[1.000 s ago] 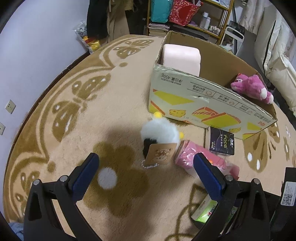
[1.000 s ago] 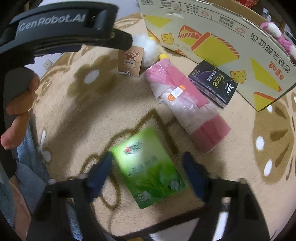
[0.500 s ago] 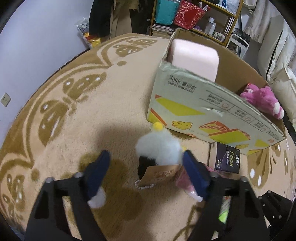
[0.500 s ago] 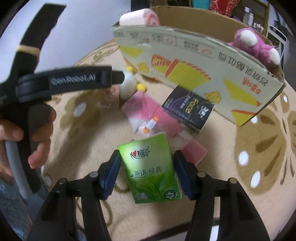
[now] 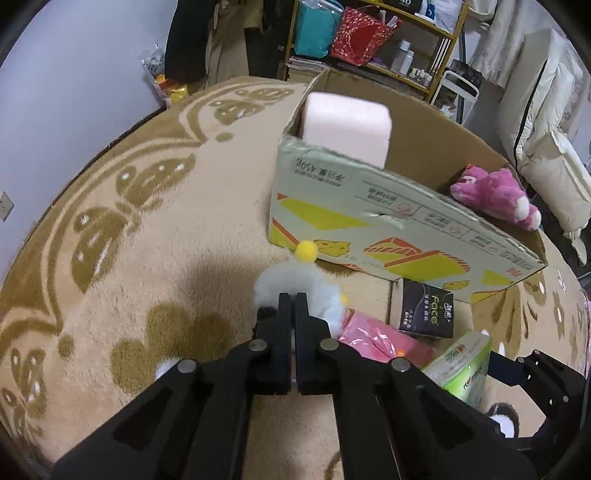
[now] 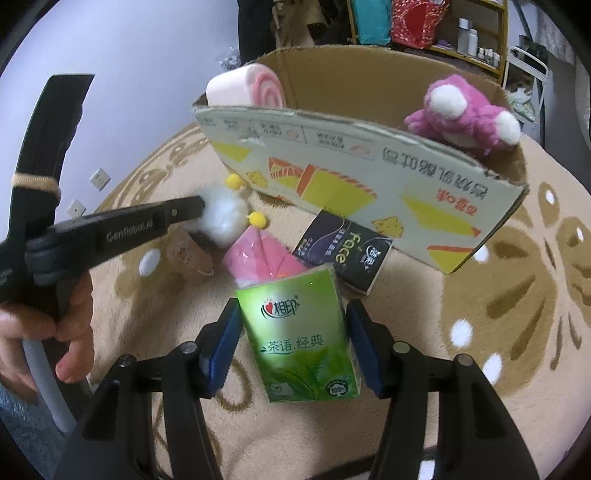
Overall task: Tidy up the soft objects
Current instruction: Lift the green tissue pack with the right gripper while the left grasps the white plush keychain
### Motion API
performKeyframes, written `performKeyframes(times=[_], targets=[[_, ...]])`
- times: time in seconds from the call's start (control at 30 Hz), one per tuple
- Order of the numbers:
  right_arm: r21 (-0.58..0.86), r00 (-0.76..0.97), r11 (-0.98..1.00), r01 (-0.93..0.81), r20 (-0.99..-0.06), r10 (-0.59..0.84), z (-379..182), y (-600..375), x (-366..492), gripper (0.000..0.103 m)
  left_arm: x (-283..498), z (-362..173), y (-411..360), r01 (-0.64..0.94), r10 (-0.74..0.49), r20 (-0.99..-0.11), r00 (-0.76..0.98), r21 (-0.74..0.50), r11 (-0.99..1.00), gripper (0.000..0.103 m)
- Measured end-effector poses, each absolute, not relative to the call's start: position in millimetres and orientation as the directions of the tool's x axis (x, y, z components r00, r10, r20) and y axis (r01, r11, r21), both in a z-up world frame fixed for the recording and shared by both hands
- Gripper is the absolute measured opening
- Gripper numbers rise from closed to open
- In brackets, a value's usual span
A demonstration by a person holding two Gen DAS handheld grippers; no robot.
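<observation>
My left gripper (image 5: pixel 294 300) is shut on a white fluffy toy (image 5: pixel 291 282) with yellow pompoms, on the rug in front of the cardboard box (image 5: pixel 388 221); the toy also shows in the right wrist view (image 6: pixel 225 218). My right gripper (image 6: pixel 291 325) is shut on a green tissue pack (image 6: pixel 301 336), held upright above the rug; the pack also shows in the left wrist view (image 5: pixel 461 363). Inside the box (image 6: pixel 332 162) are a pink roll cushion (image 6: pixel 247 86) and a pink plush bear (image 6: pixel 465 114).
A pink plastic-wrapped bundle (image 6: pixel 262 258) and a black tissue pack (image 6: pixel 343 251) lie on the beige patterned rug (image 5: pixel 129 229) by the box front. Shelves with bags (image 5: pixel 354 33) stand behind. White bedding (image 5: pixel 546 122) is at the right.
My left gripper moved forward and closed on the white toy. My right gripper lifted the green pack upright and nearer the box.
</observation>
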State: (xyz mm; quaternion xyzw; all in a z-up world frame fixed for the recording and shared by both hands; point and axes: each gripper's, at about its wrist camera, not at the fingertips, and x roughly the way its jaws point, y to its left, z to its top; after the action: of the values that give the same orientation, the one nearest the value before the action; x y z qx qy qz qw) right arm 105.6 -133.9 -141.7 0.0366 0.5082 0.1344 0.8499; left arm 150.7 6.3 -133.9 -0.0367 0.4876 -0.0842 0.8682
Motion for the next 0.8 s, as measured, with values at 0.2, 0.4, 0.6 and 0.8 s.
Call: performKeyframes(times=[0.2,0.4,0.6,0.8], targets=[[0.193,0.481,0.966,-0.171,-0.839,0.253,-133,-142,100,0.06,138,-109,1,0.125,-0.149,-0.811,0.566,-0.095,0.988,0.001],[0.179,0.513,0.972,-0.155,-0.826,0.234,-122,-151,94,0.06,127,-83,1,0.123,-0.113,-0.769,0.629,-0.045,0.991,0.001],[0.179,0.562,0.973,-0.145,-0.795,0.23,-106,-158,88,0.06,119,-58,-1,0.124,-0.093,-0.723,0.684,-0.01,0.992,0.001],[0.184,0.635,0.975,-0.127,-0.74,0.222,-83,-162,88,0.06,115,-39,-5,0.128,-0.089,-0.684,0.724,0.006,0.992,0.001]])
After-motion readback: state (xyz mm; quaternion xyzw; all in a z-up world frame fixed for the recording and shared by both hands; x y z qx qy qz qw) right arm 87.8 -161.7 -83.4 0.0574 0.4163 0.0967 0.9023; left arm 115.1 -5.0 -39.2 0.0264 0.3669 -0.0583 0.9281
